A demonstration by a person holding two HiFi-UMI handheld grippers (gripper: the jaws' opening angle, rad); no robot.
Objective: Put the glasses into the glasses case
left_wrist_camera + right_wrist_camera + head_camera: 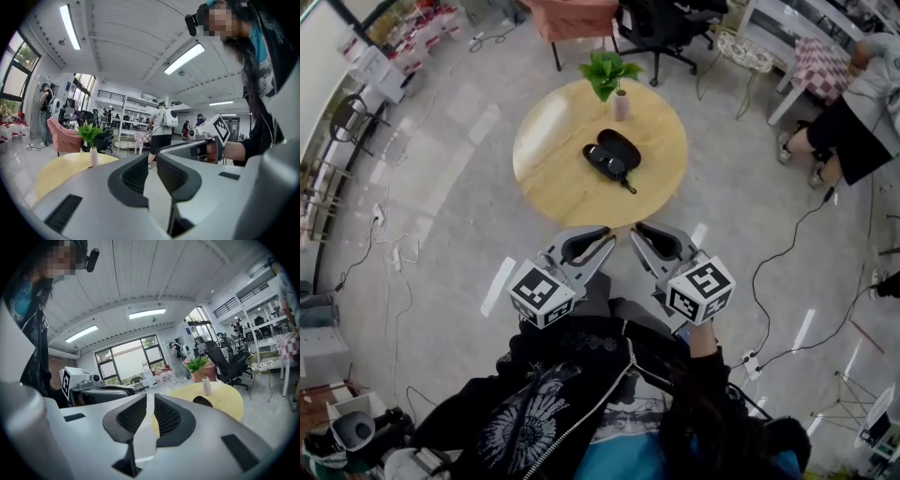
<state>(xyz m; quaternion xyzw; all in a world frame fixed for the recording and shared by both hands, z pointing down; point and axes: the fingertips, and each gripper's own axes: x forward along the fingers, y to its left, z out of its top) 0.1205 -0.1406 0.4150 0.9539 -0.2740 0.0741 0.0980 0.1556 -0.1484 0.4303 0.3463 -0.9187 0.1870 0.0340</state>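
While the glasses (605,164) lie against the case (622,147) at twelve o'clock, left tongs (607,236) and right tongs (639,231) hang empty, jaws nearly closed.

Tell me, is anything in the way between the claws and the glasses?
Nothing I can see. Only bare table lies between the left claw, the right claw and the glasses. The plant stands behind them.

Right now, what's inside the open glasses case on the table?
Dark glasses appear to lie in the open glasses case, one arm sticking out over its rim. What's beneath them is covered.
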